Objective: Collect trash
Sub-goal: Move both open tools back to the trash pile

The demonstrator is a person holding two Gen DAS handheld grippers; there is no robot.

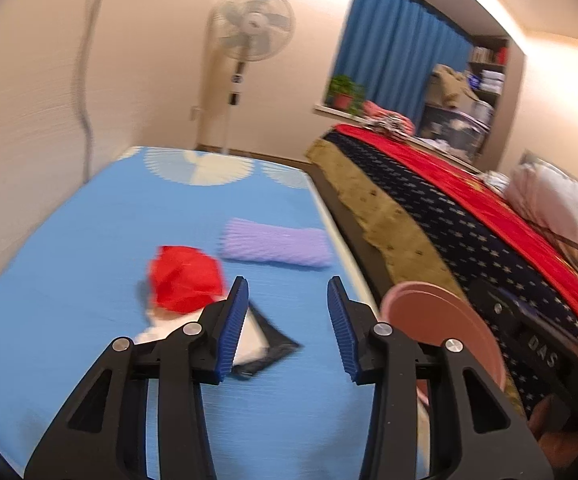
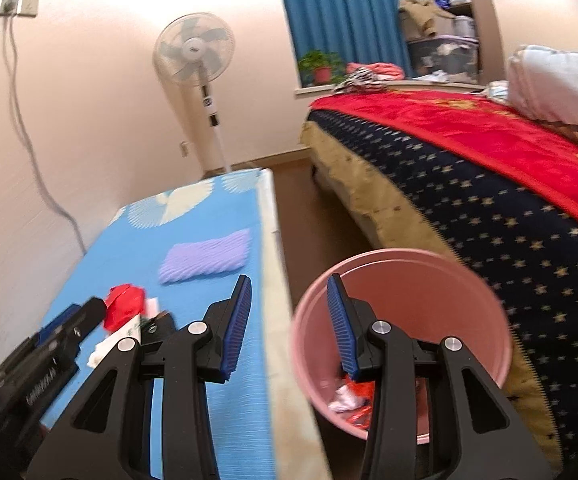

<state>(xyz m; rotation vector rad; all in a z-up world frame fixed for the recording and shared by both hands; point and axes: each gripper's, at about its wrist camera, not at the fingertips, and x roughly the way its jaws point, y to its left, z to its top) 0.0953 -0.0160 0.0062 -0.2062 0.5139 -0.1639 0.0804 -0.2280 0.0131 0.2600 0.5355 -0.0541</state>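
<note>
Both views are smeared by blur. The left gripper point(image 1: 288, 292) and right gripper point(image 2: 289, 291) each stand partly apart with nothing between the pads. On the blue table point(image 1: 69, 240) lie a red wrapper point(image 1: 185, 280), partly behind a finger, and a black-edged packet point(image 1: 267, 340), half hidden. Beside the table, the pink bin point(image 2: 401, 272) holds scraps, its rim cut by the right finger.

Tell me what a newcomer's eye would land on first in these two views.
First, the crumpled red wrapper lying on the blue table cover, with a folded purple cloth just beyond it. Next, the pink bin on the floor between the table and the bed, already holding red and white scraps. Both the left gripper and the right gripper are open and empty.
</note>
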